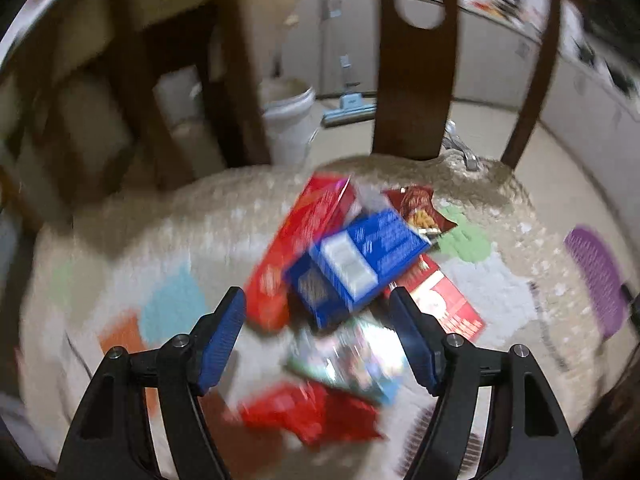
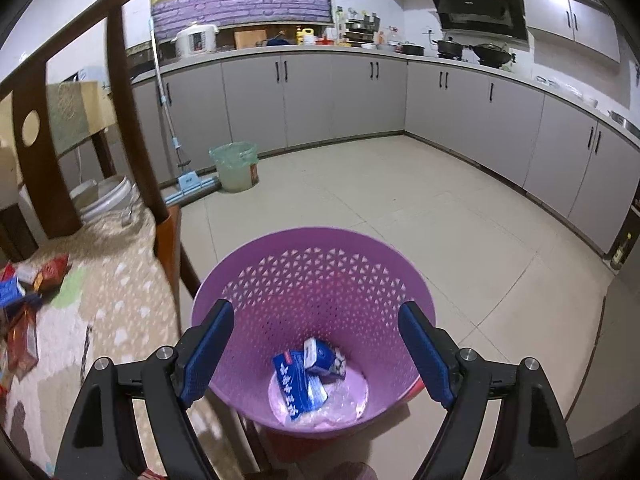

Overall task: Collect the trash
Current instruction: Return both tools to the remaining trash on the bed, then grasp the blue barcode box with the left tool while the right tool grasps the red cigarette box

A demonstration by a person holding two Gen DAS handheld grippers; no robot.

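here both the left gripper (image 1: 318, 312) and right gripper (image 2: 316, 326) gape empty, over glossy cardboard boxes (image 1: 352, 264) and a perforated purple plastic basket (image 2: 280, 280).

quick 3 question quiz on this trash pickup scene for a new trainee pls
1. True or false: the purple basket already has blue cartons in it.
2. Which package sits on top of the pile ahead of the left hand-held gripper? A) blue box B) green bottle C) white cup
3. Is either hand-held gripper holding anything?

Key
1. True: blue cartons lie at its bottom.
2. A: the blue box lies across the long red box on the patterned cloth.
3. No: the left one and the right hand-held gripper both stand open with nothing between the pads.
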